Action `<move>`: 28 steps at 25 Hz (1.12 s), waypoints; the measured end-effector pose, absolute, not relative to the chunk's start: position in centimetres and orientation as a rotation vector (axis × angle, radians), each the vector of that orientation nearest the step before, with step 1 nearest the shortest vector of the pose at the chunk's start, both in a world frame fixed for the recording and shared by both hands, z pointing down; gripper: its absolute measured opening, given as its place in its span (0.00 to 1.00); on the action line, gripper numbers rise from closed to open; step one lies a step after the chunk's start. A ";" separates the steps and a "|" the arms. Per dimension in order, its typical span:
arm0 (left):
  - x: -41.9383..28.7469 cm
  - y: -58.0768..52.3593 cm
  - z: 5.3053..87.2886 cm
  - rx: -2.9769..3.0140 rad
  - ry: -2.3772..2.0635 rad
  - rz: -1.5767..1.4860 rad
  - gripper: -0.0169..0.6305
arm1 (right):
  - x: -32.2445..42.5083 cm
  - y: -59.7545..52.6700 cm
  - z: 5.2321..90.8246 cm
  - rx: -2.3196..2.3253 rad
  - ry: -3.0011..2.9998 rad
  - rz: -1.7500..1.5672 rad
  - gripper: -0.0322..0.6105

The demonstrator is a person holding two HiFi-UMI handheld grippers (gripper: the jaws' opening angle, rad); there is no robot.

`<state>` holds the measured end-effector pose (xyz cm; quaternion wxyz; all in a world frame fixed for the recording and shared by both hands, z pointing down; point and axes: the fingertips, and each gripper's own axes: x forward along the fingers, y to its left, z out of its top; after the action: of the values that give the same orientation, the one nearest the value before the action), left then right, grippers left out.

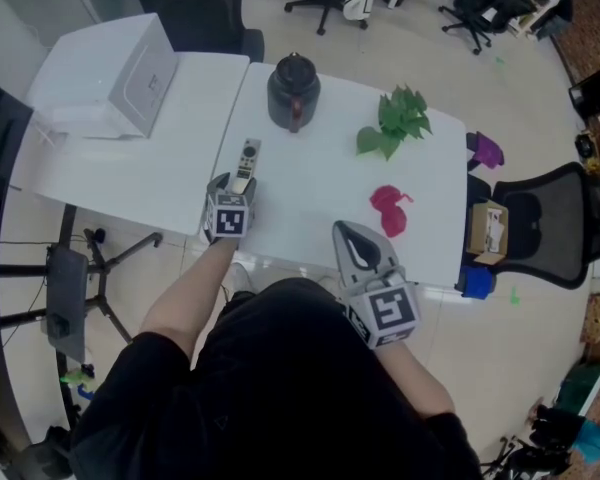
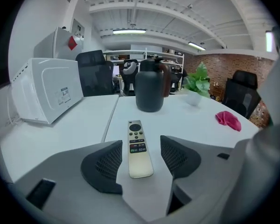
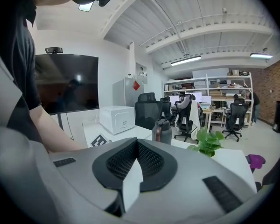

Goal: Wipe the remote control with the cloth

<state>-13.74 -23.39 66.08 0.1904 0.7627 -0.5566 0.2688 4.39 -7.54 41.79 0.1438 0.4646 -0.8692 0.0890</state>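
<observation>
The pale gold remote control (image 1: 248, 158) lies flat on the white table (image 1: 310, 178), lengthwise toward the dark jug. My left gripper (image 1: 236, 190) sits at its near end. In the left gripper view the remote (image 2: 139, 148) rests between the spread jaws of the left gripper (image 2: 140, 161), and the pads stand clear of it. The pink cloth (image 1: 389, 208) lies crumpled on the table to the right, also visible as the cloth (image 2: 228, 119). My right gripper (image 1: 355, 248) hovers at the table's near edge, below the cloth, shut and empty. In its own view the right gripper (image 3: 136, 164) shows its pads pressed together.
A dark jug (image 1: 293, 90) stands beyond the remote. A green plant sprig (image 1: 398, 120) lies at the back right. A white box-shaped appliance (image 1: 120, 73) sits on the left table. A black office chair (image 1: 560, 218) stands right of the table.
</observation>
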 end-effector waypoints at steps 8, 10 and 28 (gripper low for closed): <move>-13.4 -24.6 69.7 2.057 -1.528 0.838 0.43 | 5.4 -7.4 42.3 1.380 -2.480 0.263 0.06; -13.4 -24.6 70.5 2.028 -1.512 0.851 0.43 | 5.7 -7.2 42.5 1.375 -2.458 0.273 0.06; -13.6 -25.0 72.3 1.955 -1.514 0.927 0.36 | 6.8 -6.6 42.6 1.395 -2.403 0.281 0.06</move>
<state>-13.60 -24.99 72.26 0.2477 0.7173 -0.5554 0.3400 6.77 -6.62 42.59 0.1736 0.4920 -0.8473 0.0991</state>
